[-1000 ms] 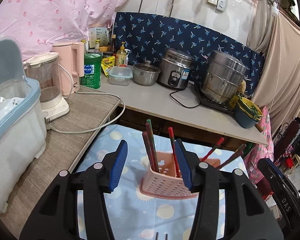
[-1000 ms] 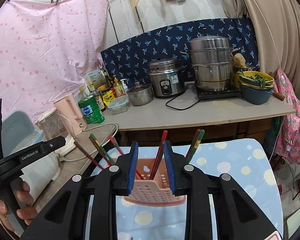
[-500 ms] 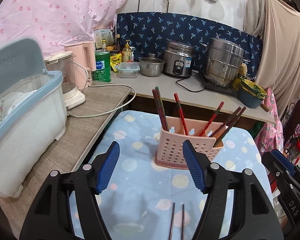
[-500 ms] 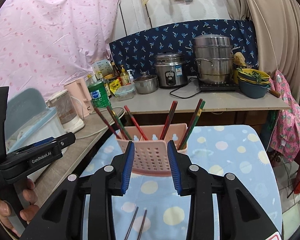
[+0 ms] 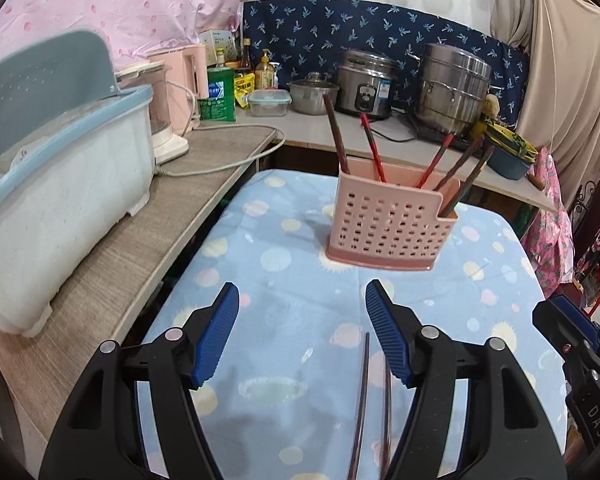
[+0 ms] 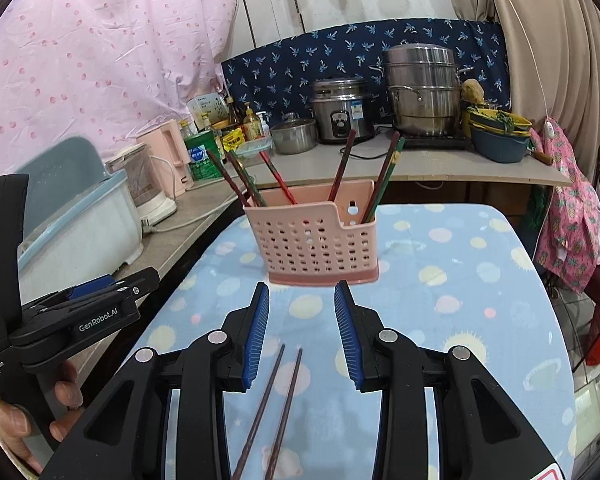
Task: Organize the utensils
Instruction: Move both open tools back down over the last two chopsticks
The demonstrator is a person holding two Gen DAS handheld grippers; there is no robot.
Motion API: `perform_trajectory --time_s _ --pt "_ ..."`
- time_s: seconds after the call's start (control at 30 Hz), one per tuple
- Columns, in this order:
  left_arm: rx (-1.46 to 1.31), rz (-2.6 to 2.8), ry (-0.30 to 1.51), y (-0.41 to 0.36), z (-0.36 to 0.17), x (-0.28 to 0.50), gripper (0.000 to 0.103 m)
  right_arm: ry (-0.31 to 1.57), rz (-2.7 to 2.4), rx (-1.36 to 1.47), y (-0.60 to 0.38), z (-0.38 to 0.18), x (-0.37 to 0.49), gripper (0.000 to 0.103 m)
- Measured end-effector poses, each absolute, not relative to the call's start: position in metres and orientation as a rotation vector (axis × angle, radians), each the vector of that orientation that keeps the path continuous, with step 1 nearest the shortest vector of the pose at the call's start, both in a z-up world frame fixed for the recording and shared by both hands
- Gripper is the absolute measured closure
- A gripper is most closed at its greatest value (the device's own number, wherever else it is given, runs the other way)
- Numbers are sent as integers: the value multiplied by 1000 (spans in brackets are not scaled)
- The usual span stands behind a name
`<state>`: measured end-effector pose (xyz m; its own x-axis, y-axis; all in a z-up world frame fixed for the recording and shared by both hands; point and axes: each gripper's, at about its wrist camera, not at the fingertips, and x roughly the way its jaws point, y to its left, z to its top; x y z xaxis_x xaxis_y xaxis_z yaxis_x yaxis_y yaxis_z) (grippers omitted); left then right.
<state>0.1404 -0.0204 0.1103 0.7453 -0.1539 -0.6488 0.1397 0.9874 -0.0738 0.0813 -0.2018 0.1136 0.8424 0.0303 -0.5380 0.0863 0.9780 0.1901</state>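
Two chopsticks [image 5: 364, 400] lie loose on the cloth-covered desk [image 5: 284, 312] near its front edge, under my left fingers [image 5: 302, 340], which stand wide and empty. Farther back, toward the far edge, the pink holder [image 5: 388, 224] already keeps several chopsticks upright.

From the right side, my right fingers [image 6: 302, 336] are narrower, holding nothing, poised above the same pair [image 6: 274, 408]. I judge most sorting done; this last pair remains to lift in.
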Motion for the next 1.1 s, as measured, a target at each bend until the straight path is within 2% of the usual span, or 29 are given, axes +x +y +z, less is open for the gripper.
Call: perform_trajectory --time_s 0.63,1.1 --pt "3 -177 889 1 11 72 41 800 7 184 -159 3 7 70" --pt "22 -174 950 12 -18 51 41 896 52 150 -125 -41 2 70"
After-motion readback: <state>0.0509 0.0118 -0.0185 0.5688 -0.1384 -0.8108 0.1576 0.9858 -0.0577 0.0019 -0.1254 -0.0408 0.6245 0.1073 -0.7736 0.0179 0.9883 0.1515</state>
